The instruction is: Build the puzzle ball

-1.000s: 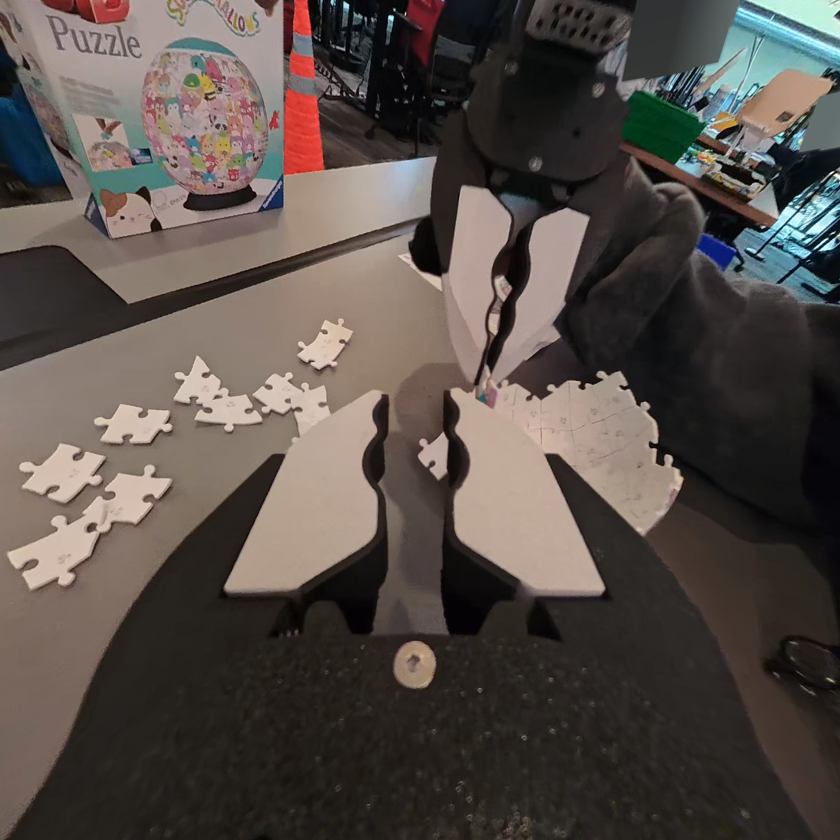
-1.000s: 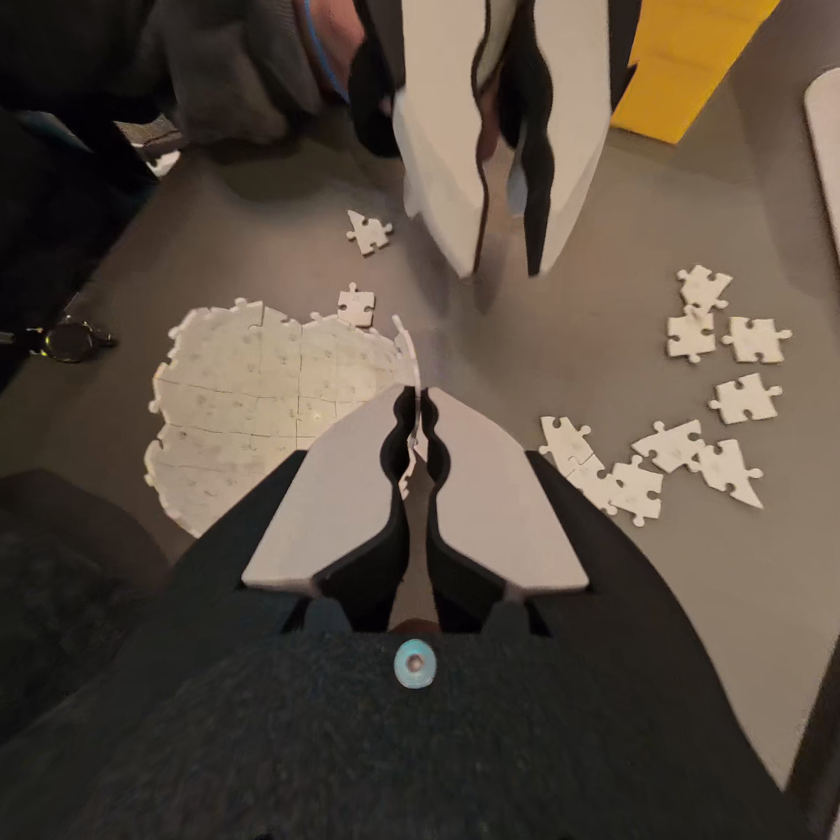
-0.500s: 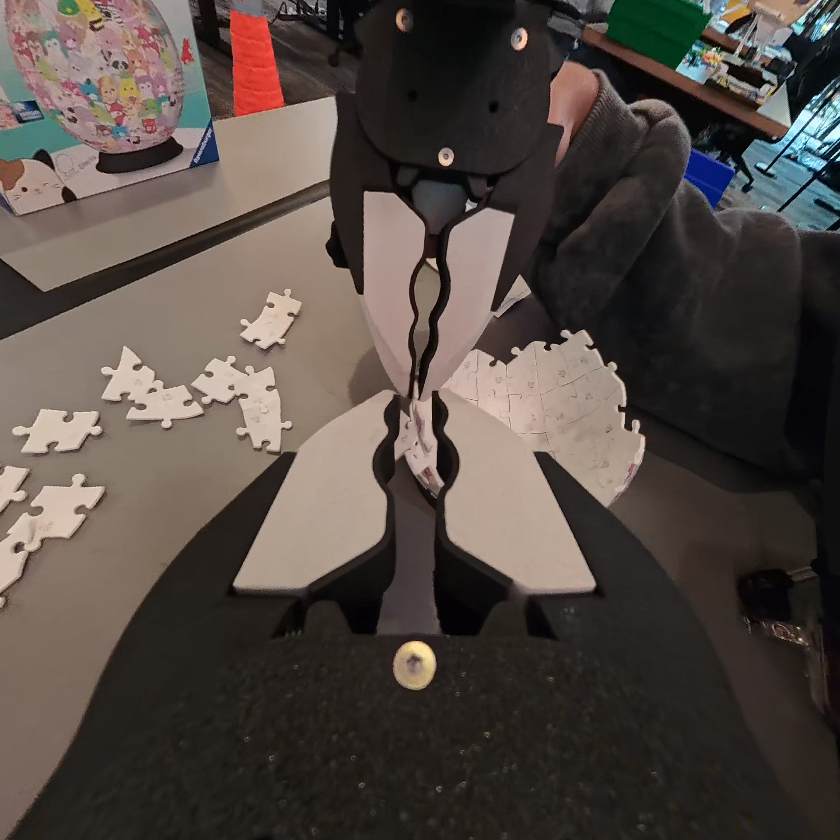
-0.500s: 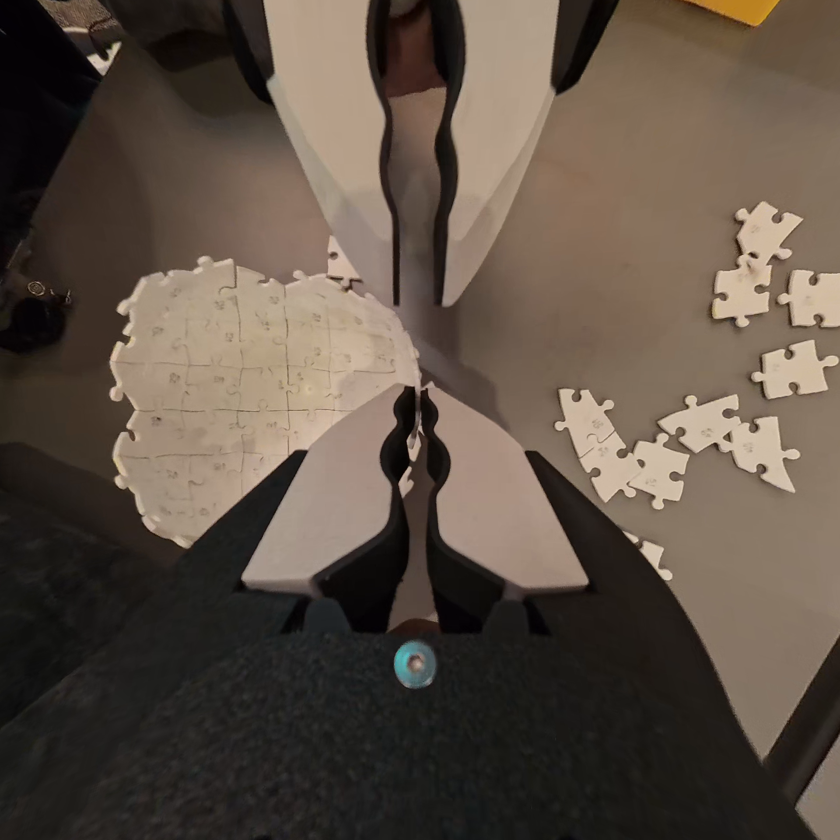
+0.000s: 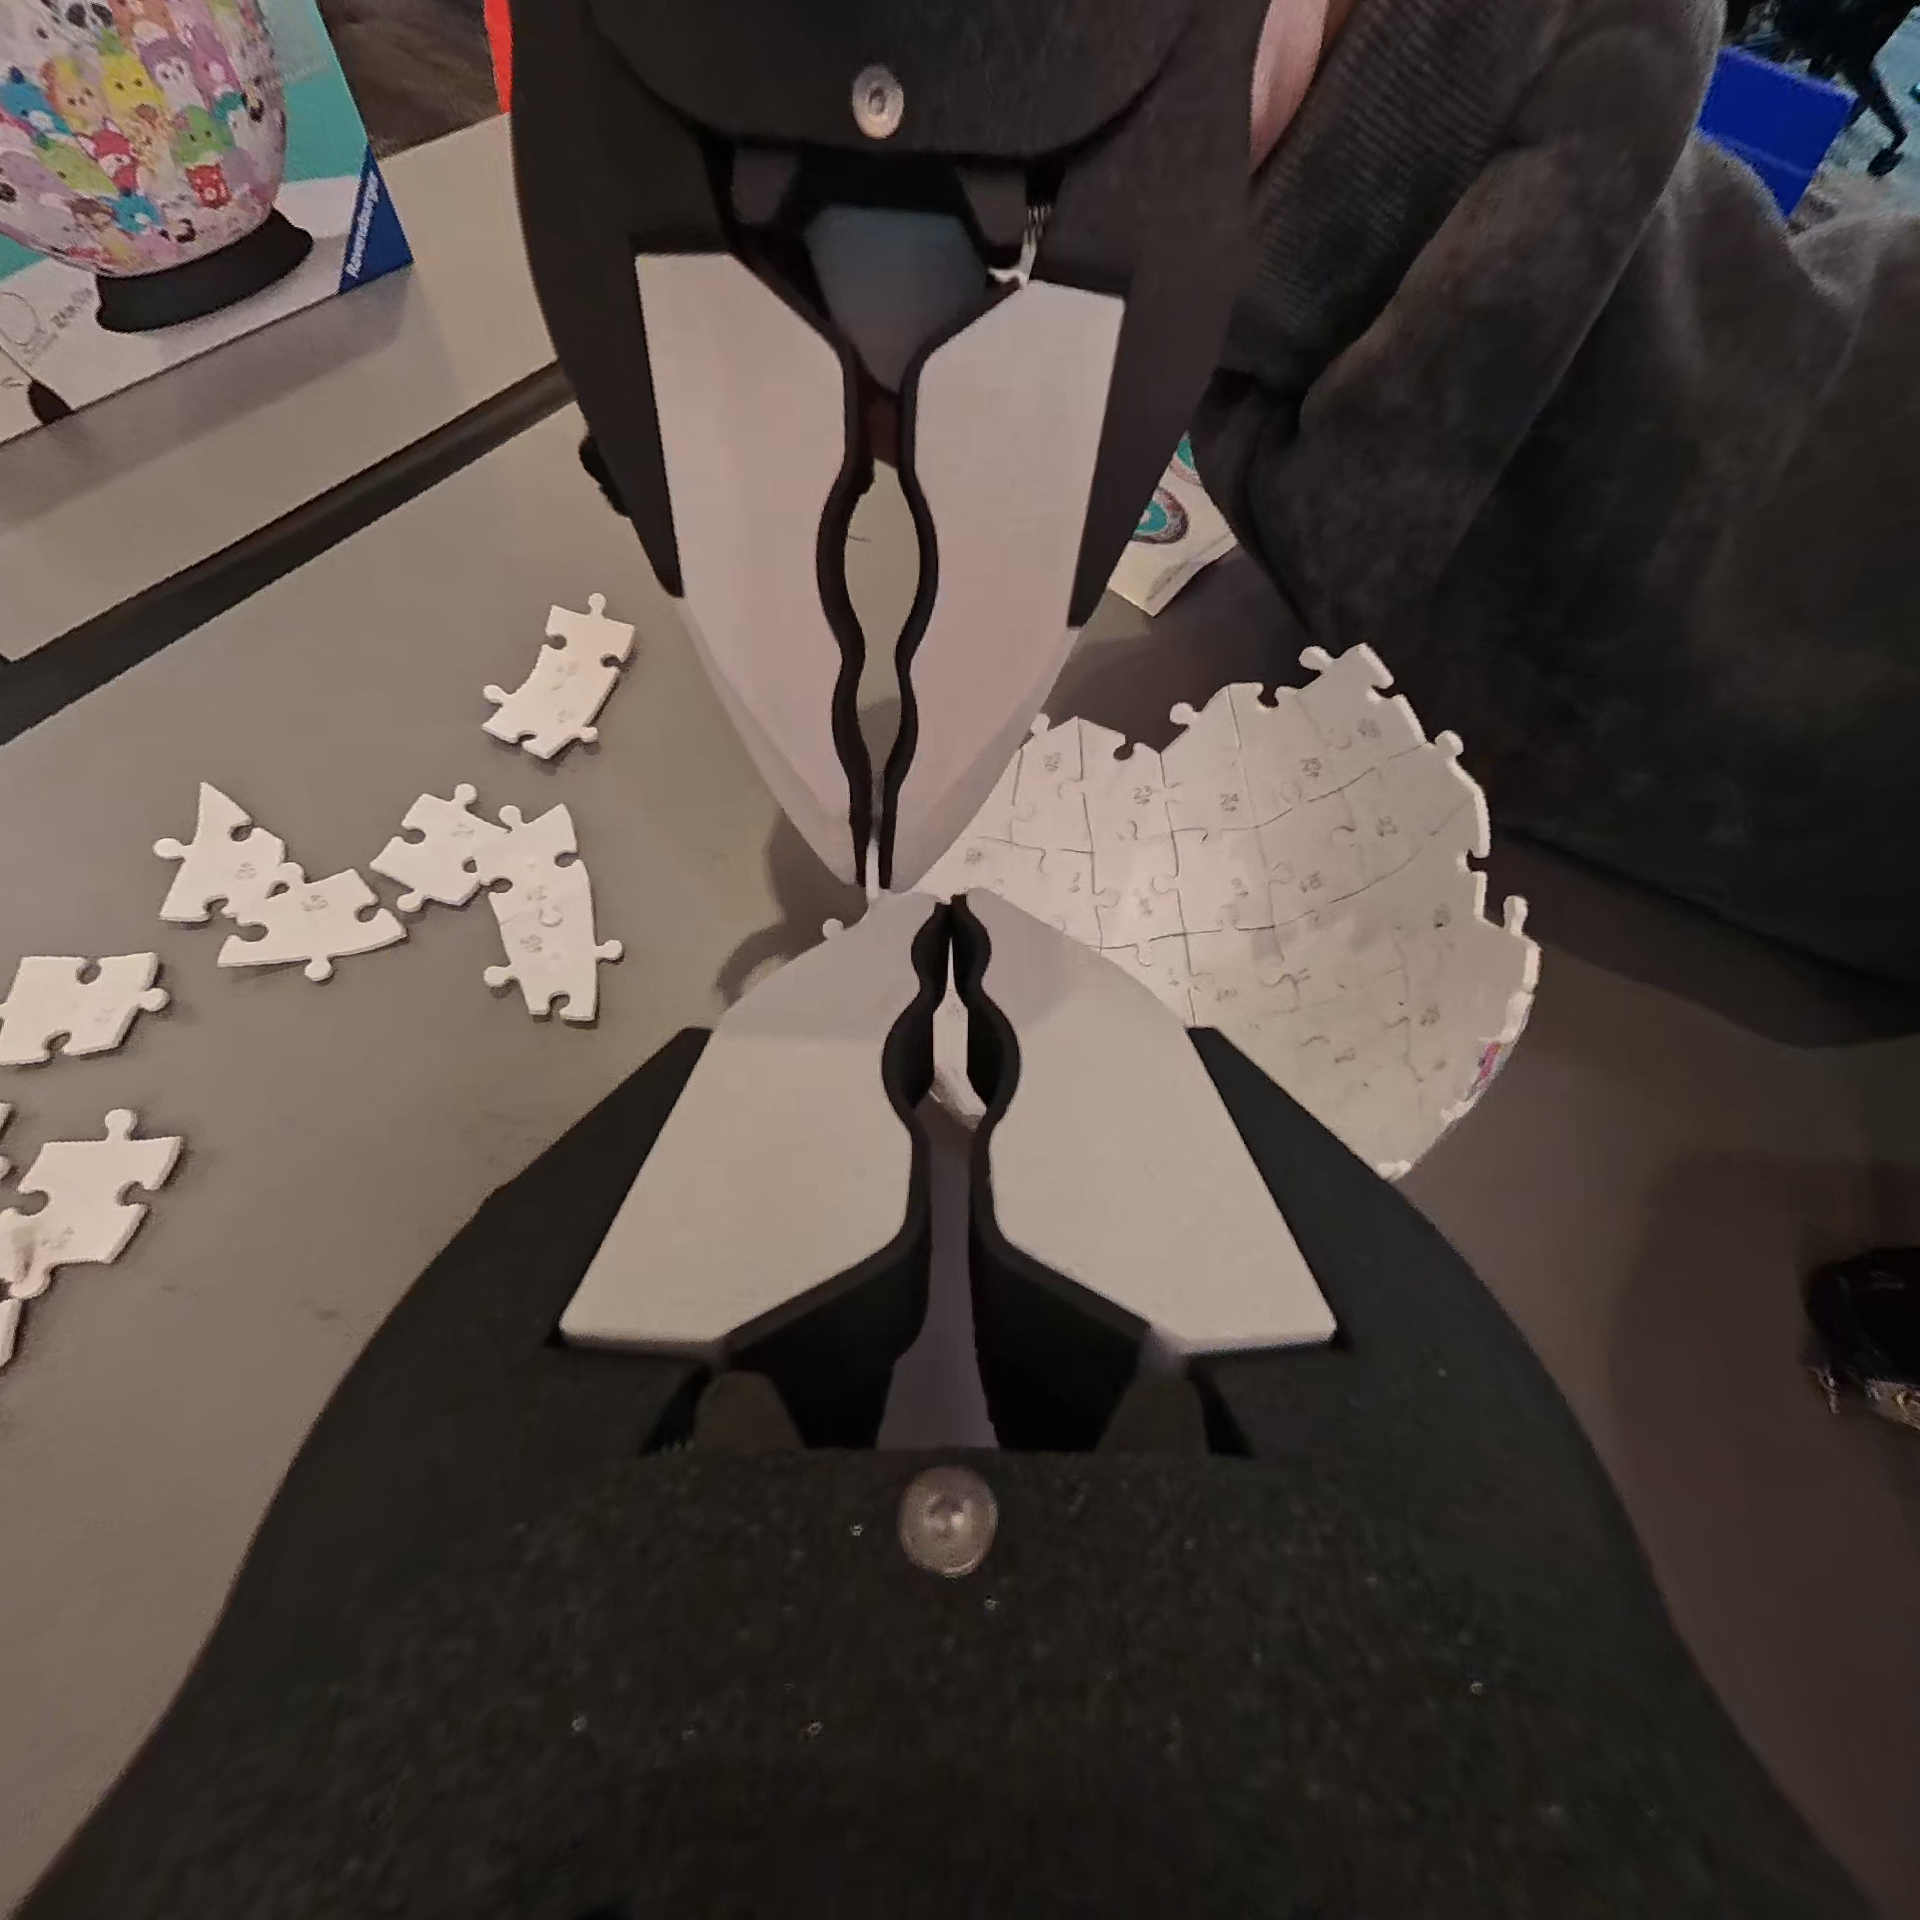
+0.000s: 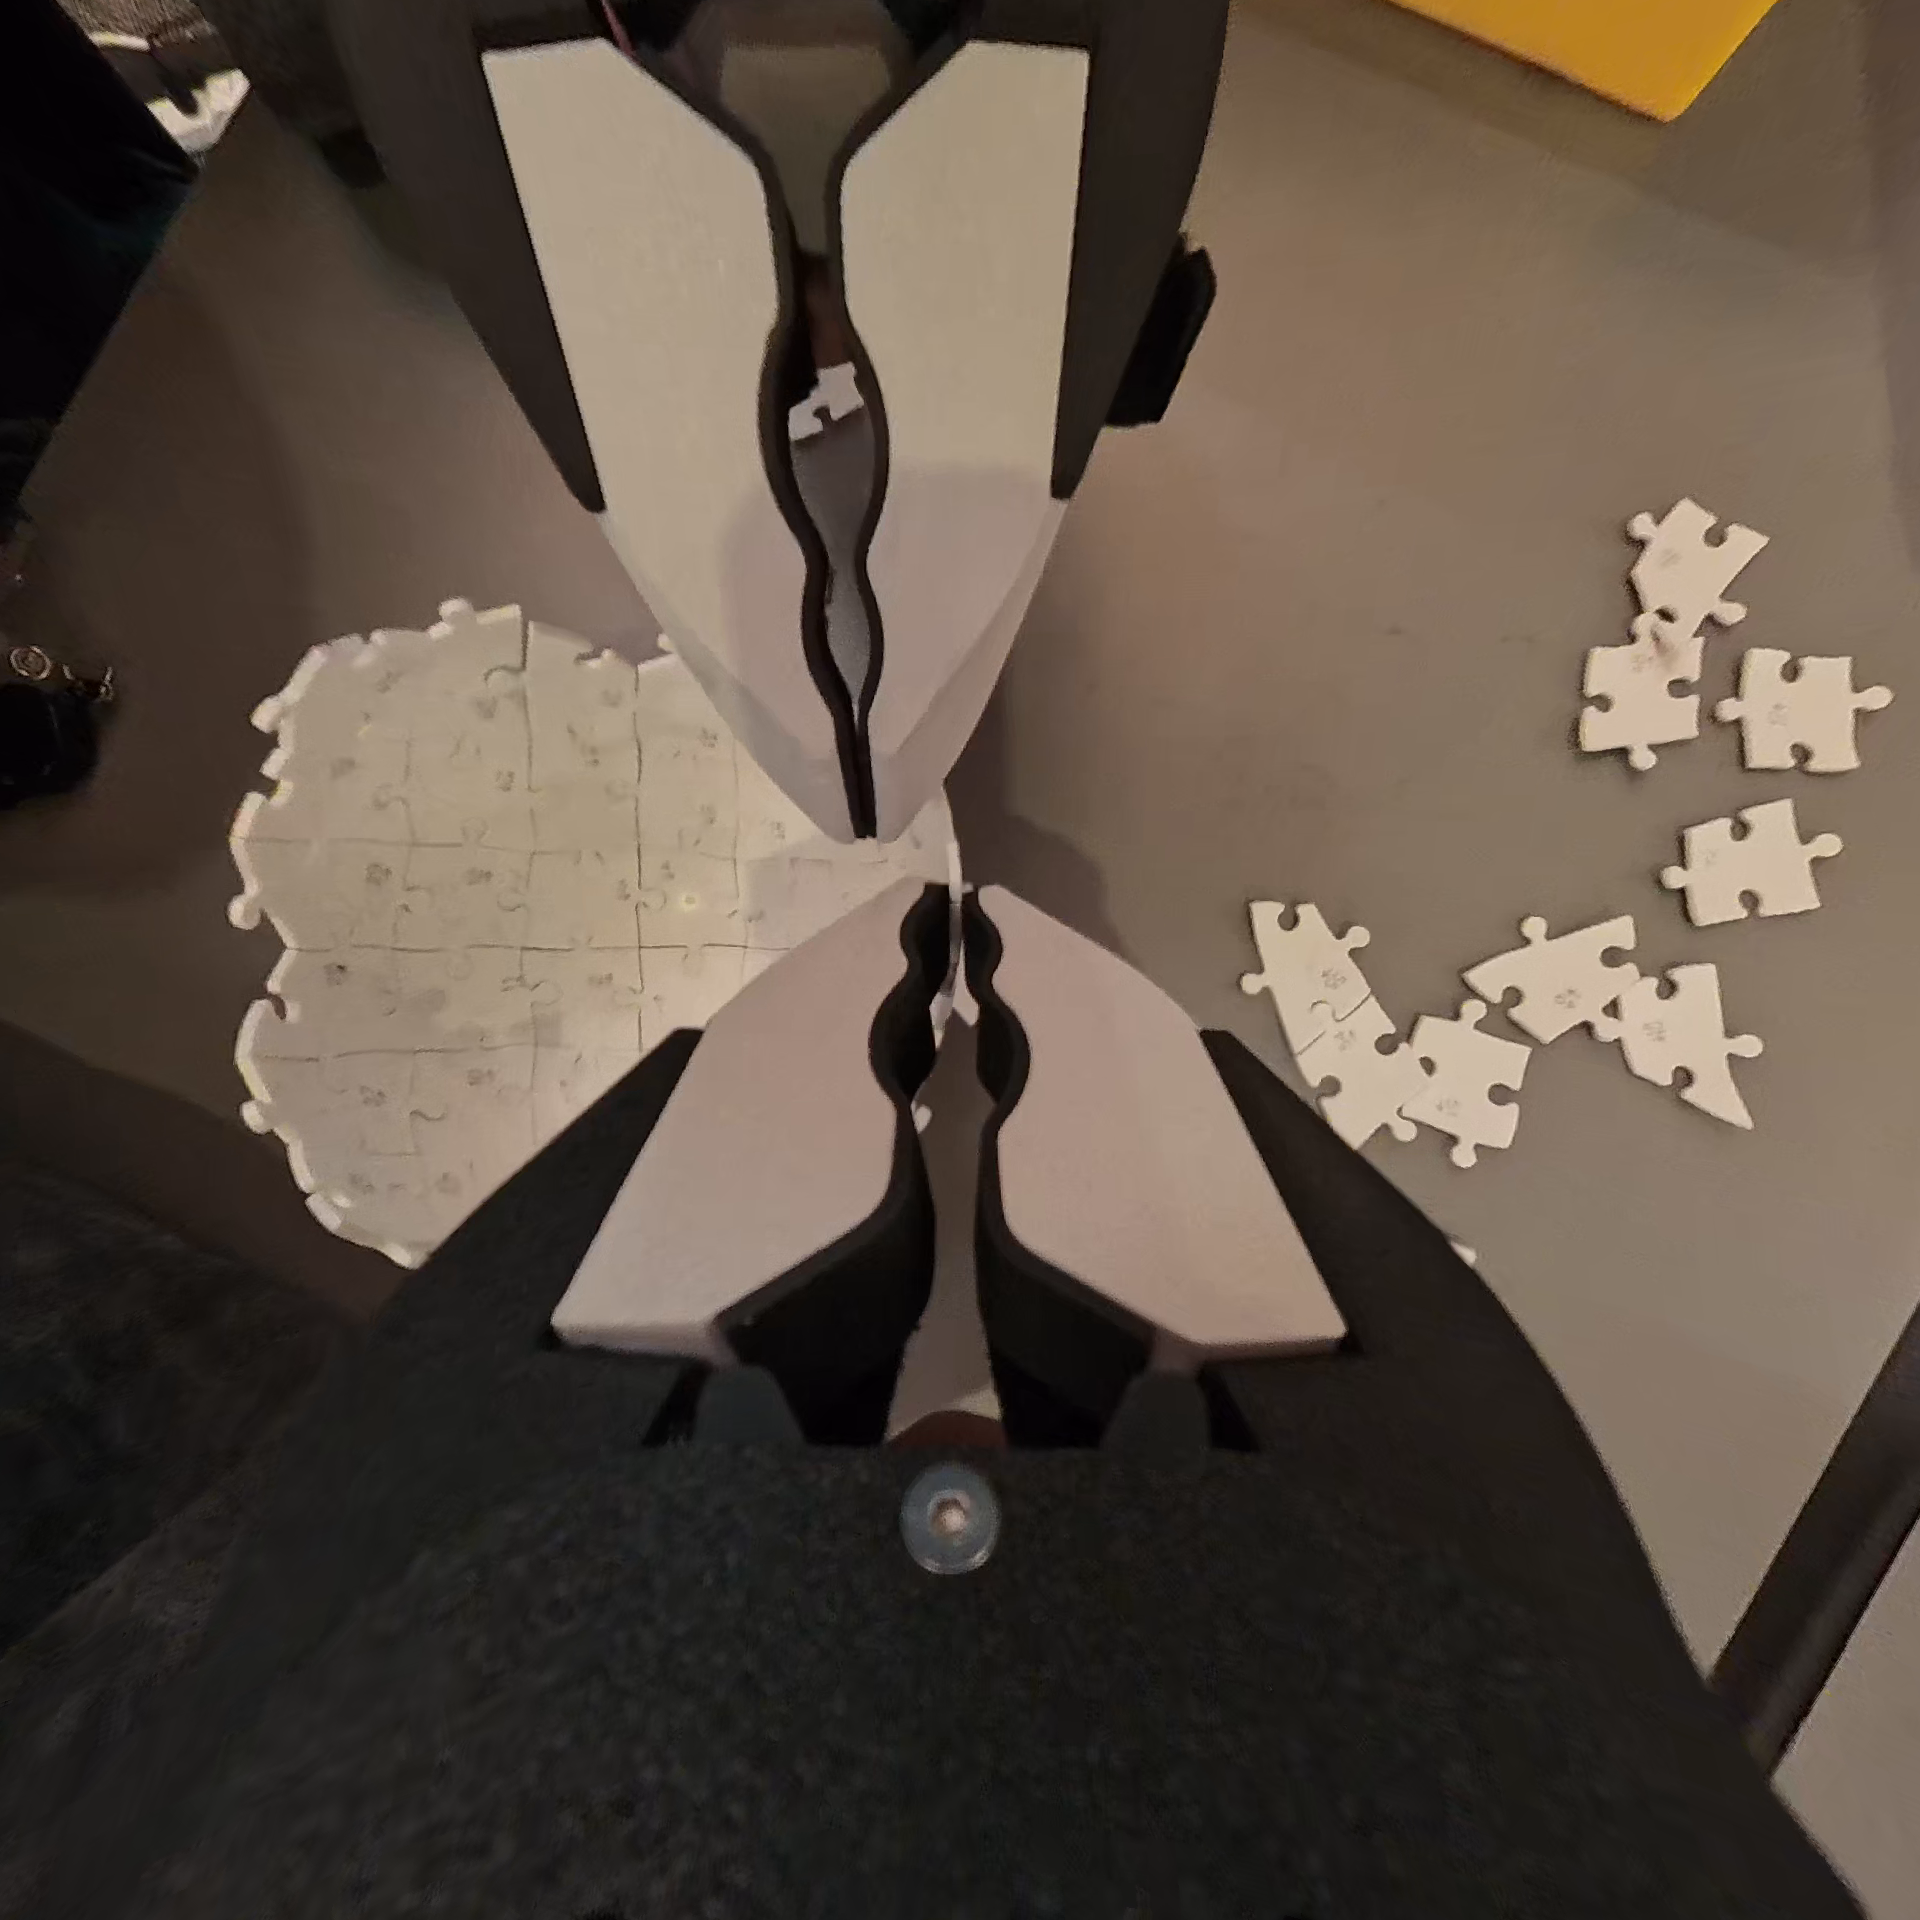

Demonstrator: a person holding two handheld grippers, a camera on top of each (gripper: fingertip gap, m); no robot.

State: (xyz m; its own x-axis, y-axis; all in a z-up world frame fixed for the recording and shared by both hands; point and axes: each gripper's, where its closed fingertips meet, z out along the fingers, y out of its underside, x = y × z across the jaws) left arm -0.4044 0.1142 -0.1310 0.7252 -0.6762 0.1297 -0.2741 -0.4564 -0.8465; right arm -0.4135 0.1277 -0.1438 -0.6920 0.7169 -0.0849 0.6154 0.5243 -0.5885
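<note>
The half-built puzzle ball is a white curved shell [image 5: 1299,914] lying inner side up on the grey table; it also shows in the right wrist view [image 6: 468,883]. My left gripper [image 5: 948,912] is shut on the shell's rim. My right gripper [image 6: 956,896] is shut on the same rim, whose thin white edge shows between its fingers. The two grippers meet tip to tip: the right gripper [image 5: 871,878] comes down from the top of the left wrist view, and the left gripper [image 6: 862,826] does the same in the right wrist view. Several loose white pieces [image 5: 540,904] lie beside the shell on the table [image 6: 1455,1039].
The puzzle box [image 5: 156,156] stands on a second table at the far left. A person's grey sleeve [image 5: 1558,416] is behind the shell. A small dark object [image 5: 1870,1309] lies near the shell. A yellow object [image 6: 1579,42] is at the far side. One more piece [image 6: 831,400] lies under the left gripper. The grippers are tip to tip, or close to it.
My left gripper was open and has moved in and shut on the shell's rim. The right gripper has stayed shut on the rim; both grippers are now close together.
</note>
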